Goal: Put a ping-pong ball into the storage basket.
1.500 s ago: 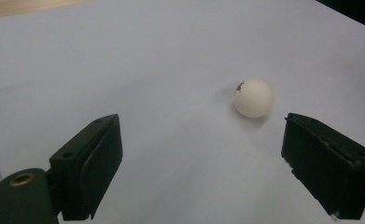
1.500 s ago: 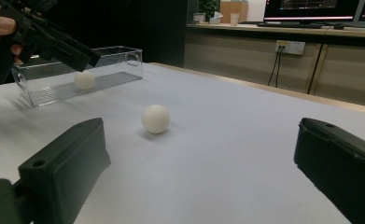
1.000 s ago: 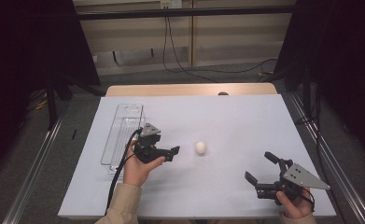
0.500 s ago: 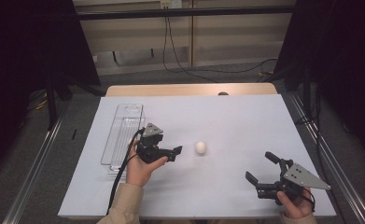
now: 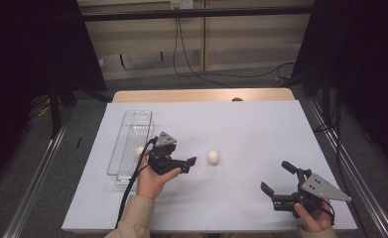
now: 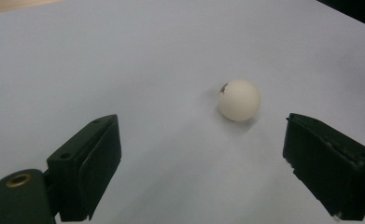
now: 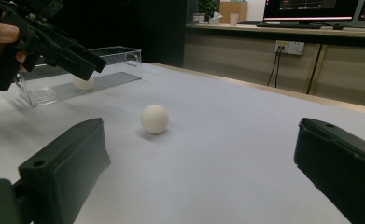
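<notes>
A white ball [image 5: 213, 157] lies on the white table sheet [image 5: 241, 129], just right of my left gripper [image 5: 189, 165]. From the left gripper view the ball [image 6: 239, 99] sits a little ahead of my left gripper [image 6: 201, 154], whose jaws stand wide open around nothing. My right gripper [image 5: 276, 176] rests near the front right of the sheet, open and empty. In the right gripper view the ball [image 7: 154, 119] lies well beyond my right gripper [image 7: 199, 168]. A second white ball [image 5: 140, 150] lies in the clear tray [image 5: 130, 130].
The clear plastic tray [image 7: 117, 58] stands along the left side of the sheet, behind the left gripper [image 7: 54, 46]. A wooden table edge [image 5: 201, 94] runs along the back. Dark curtains, metal rails and cables surround the table.
</notes>
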`<control>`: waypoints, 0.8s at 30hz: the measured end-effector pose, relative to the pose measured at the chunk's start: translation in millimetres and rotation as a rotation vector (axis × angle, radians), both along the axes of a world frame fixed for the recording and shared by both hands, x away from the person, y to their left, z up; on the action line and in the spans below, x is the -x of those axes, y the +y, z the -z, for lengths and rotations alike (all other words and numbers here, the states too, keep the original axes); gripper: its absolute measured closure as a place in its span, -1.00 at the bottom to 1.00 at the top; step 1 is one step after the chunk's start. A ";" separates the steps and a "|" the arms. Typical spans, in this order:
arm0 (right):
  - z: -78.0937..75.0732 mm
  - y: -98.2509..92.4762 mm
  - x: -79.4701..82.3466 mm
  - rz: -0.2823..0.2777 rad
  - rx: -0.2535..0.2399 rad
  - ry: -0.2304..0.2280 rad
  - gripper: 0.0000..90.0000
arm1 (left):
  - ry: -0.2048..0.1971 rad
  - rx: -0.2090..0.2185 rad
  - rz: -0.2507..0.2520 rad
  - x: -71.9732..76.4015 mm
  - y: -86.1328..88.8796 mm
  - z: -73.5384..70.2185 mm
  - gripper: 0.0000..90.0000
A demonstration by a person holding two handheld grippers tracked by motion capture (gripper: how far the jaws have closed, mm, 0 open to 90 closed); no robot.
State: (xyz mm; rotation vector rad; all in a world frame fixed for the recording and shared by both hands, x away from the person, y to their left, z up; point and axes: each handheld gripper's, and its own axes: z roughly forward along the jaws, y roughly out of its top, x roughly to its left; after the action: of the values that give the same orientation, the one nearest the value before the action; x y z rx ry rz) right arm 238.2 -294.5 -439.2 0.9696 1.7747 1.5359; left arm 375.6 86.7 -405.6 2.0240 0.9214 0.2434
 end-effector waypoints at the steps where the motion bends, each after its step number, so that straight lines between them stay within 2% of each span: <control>1: 0.0 0.1 -0.1 0.000 -0.002 0.000 -0.96 | 0.001 0.001 -0.002 0.0 -0.5 0.4 -0.74; 24: 0.6 -1.0 -1.2 0.001 -0.004 0.004 -0.96 | 0.000 -0.003 0.010 -3.1 -10.8 3.6 -0.75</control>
State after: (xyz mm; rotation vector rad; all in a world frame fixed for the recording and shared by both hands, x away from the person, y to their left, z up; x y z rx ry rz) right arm 239.3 -295.5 -439.8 0.9753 1.7742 1.5381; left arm 378.7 75.9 -409.2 2.0308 0.9109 0.2395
